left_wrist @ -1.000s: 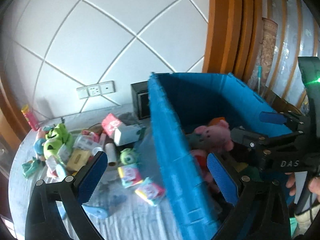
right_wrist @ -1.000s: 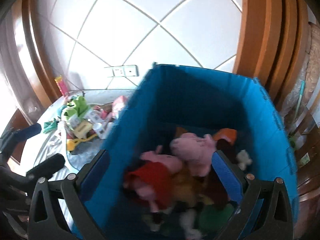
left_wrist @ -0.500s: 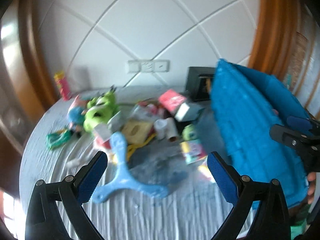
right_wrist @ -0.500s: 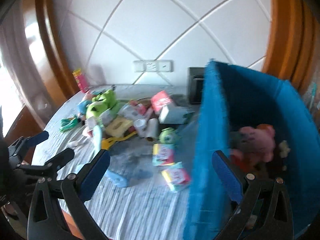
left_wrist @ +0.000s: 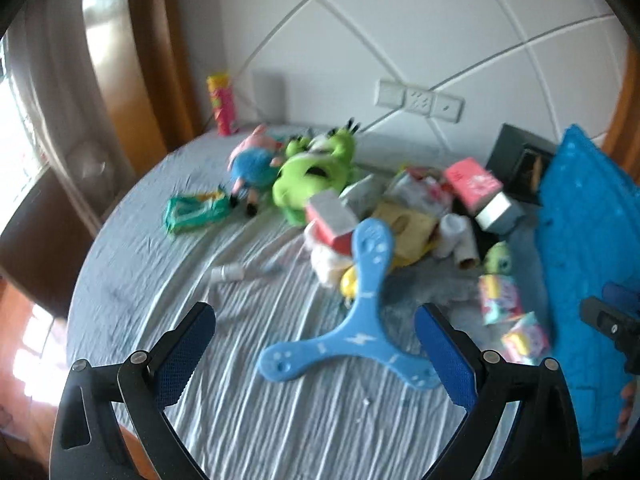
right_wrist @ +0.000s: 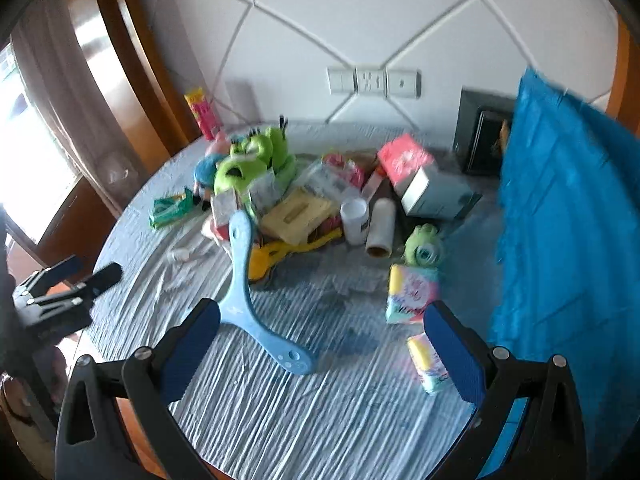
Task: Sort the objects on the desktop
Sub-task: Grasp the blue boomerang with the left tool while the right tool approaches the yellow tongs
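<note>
Both tongs hang wide apart over the round tabletop (left_wrist: 248, 412), each pair gripping nothing: the left tongs (left_wrist: 316, 344) and the right tongs (right_wrist: 322, 344) alike show bare blue pads. Taking the light-blue three-armed boomerang (left_wrist: 362, 320) as the landmark, it lies flat on the striped grey cloth just ahead of both tongs, with one arm reaching into the heap of things behind it. That heap holds a green plush monster (left_wrist: 314, 176), a pink-and-blue plush pig (left_wrist: 254, 160) beside the monster, a yellow tissue pack (right_wrist: 298, 212), a white cup (right_wrist: 354, 216), a paper roll (right_wrist: 380, 226) and a pink box (right_wrist: 404, 160). A green packet (left_wrist: 192, 210) lies well off from the boomerang, on the window side. On the boomerang's other side sit a small green one-eyed plush (right_wrist: 424, 248) and two pastel packets (right_wrist: 412, 288), and beyond those rises the blue storage bin (right_wrist: 568, 240).

Motion blur spoils every label; the packets carry a pink cartoon print, but no writing can be read, and the tall pink-and-yellow tube (left_wrist: 221, 102) by the wall is likewise illegible.

The right wrist view alone shows the left tongs from the side, out over the tabletop's edge, and the wall sockets (right_wrist: 374, 80) squarely. The left wrist view alone catches the tip of the right tongs against the bin wall, with what may be fingertips (left_wrist: 625, 404) beneath.
</note>
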A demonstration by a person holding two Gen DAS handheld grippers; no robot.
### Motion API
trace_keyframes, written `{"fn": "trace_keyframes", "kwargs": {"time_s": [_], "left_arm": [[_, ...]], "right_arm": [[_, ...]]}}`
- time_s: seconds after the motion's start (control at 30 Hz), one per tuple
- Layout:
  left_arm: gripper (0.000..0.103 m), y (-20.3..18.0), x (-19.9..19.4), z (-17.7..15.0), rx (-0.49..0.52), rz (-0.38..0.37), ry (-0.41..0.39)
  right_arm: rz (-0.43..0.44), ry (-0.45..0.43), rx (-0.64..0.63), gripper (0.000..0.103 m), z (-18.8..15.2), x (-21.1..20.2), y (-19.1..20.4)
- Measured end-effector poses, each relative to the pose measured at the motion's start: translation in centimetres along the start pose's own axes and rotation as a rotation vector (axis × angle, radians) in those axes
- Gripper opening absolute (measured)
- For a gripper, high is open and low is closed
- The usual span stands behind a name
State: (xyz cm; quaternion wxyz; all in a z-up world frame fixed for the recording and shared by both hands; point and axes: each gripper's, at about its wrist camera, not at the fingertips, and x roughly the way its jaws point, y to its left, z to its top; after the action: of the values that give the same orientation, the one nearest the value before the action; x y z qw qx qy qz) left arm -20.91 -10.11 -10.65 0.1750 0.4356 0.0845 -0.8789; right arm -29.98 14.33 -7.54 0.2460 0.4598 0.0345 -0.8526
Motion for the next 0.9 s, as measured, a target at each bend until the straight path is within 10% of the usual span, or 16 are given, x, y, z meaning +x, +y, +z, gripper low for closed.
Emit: {"fn": "trace_keyframes", "kwargs": {"time_s": [0.9], "left_arm": [[0.101,-0.4,18.7,-7.5,0.562,-0.274,0.205]], "right_arm": [[-0.128,0.234,0.325,0.103,-8.8,15.8,2.8]]}}
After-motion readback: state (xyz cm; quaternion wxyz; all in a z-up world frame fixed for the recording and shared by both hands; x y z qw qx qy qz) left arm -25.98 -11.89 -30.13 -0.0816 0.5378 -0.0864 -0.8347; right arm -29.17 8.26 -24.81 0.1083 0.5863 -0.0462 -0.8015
